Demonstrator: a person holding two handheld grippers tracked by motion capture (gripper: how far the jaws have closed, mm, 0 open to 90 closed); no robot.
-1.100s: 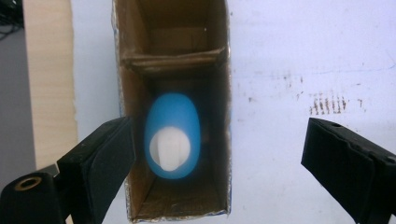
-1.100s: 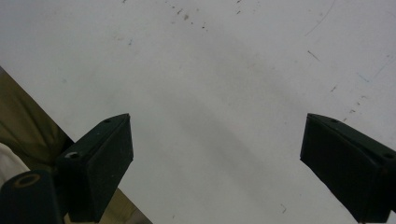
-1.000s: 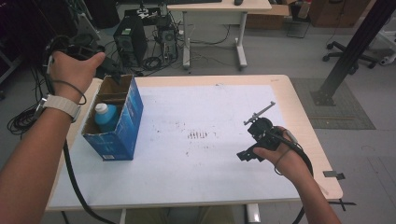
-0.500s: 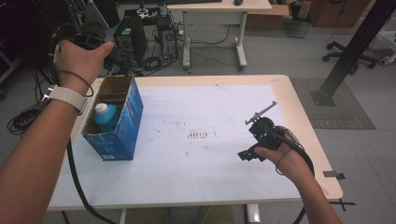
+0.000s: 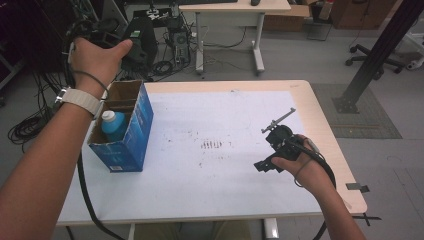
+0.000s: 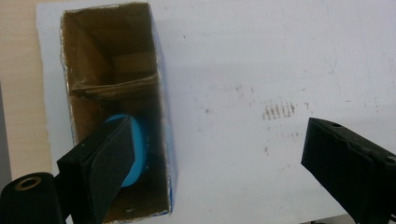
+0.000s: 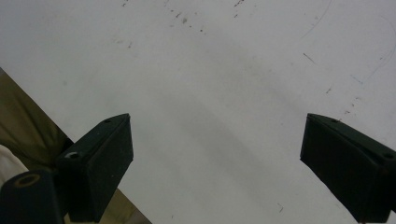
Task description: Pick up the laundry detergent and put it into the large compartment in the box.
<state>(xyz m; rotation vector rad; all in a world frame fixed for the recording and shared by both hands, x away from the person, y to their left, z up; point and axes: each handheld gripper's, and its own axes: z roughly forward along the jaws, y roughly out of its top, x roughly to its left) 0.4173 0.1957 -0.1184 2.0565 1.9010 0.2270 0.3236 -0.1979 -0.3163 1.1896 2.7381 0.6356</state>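
An open blue cardboard box (image 5: 131, 135) stands on the left part of the white table (image 5: 215, 190). A blue bottle with a white cap (image 5: 113, 123) stands inside it. My left gripper (image 5: 131, 49) is held high above the box's far end; most of it is hidden by the hand. In the left gripper view the left gripper (image 6: 219, 140) is open and empty, looking down into the box (image 6: 116, 56) at the bottle (image 6: 139, 151). My right gripper (image 5: 270, 150) hovers low over the table's right side. It (image 7: 217, 135) is open, with bare tabletop (image 7: 210, 70) between the jaws.
Faint pen marks (image 5: 212, 145) sit mid-table. Beyond the far edge are a desk (image 5: 235, 7), computer gear (image 5: 172, 30) and floor cables (image 5: 25, 127). A black post (image 5: 377, 55) rises at the right. The person's trouser leg (image 7: 23, 126) shows past the near edge.
The left hand has lifted its gripper higher and farther back above the box. The right gripper has barely moved.
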